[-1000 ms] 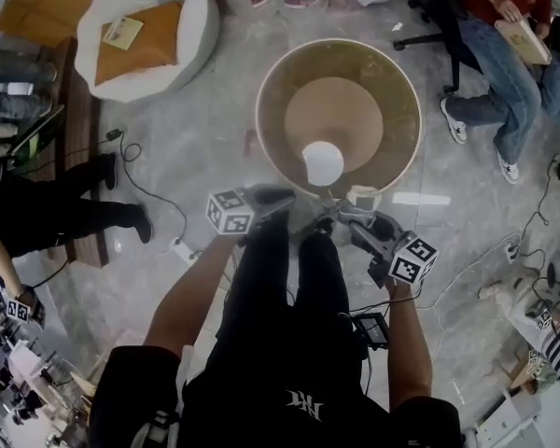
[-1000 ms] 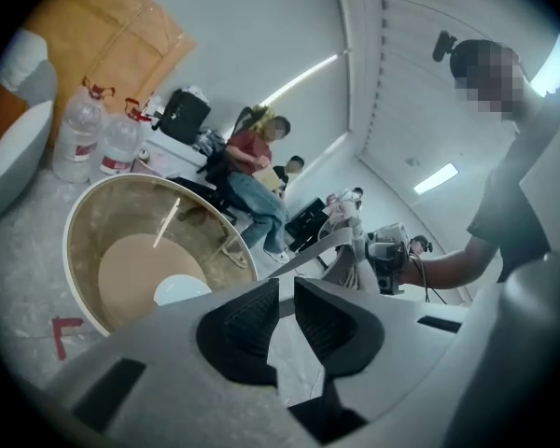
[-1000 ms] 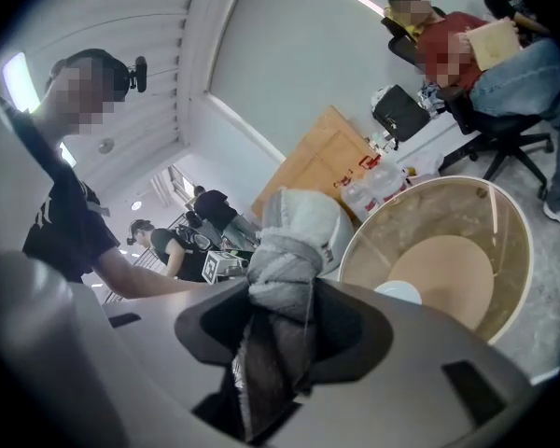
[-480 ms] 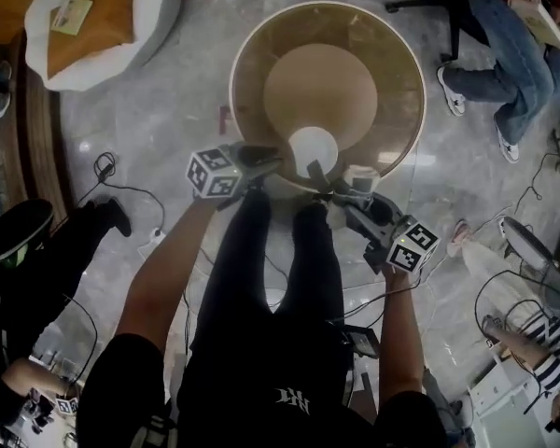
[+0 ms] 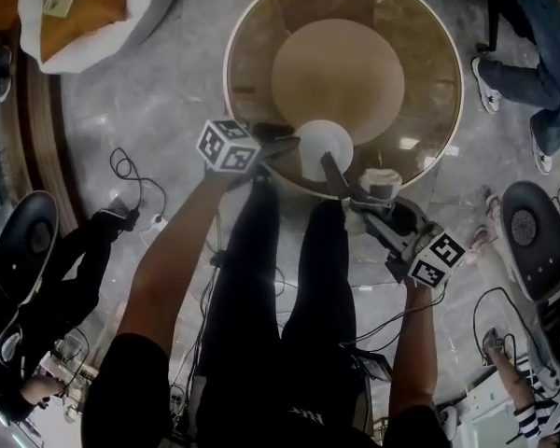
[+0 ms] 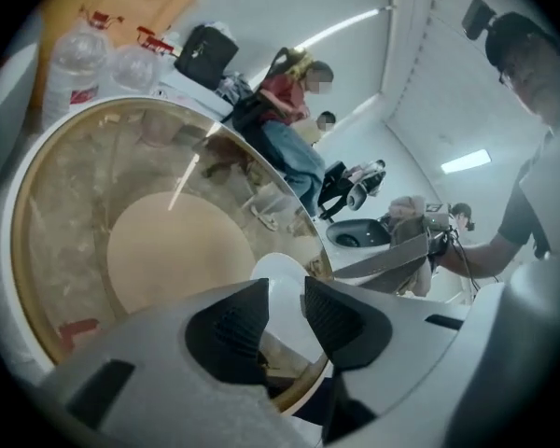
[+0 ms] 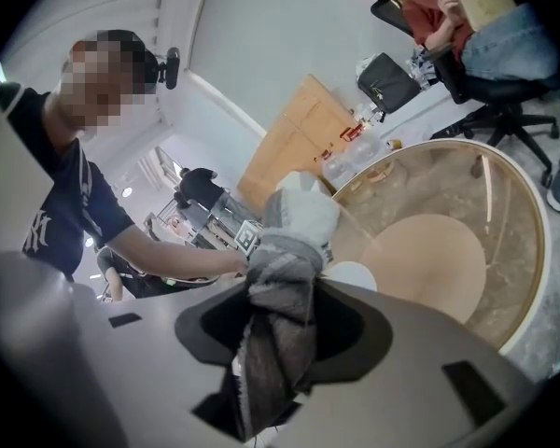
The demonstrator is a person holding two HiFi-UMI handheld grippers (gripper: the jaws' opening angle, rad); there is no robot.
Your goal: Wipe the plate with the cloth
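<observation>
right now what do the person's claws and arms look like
The left claw and right claw are light grey shells with black pads. Each carries a white cube printed with black square markers. The forearms are bare below short black sleeves.

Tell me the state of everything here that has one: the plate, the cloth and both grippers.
plate: flat on the table, near its edge, not held.
cloth: bunched, clamped in the right gripper.
left gripper: jaws slightly apart, nothing between them, beside the plate.
right gripper: shut on the cloth.
</observation>
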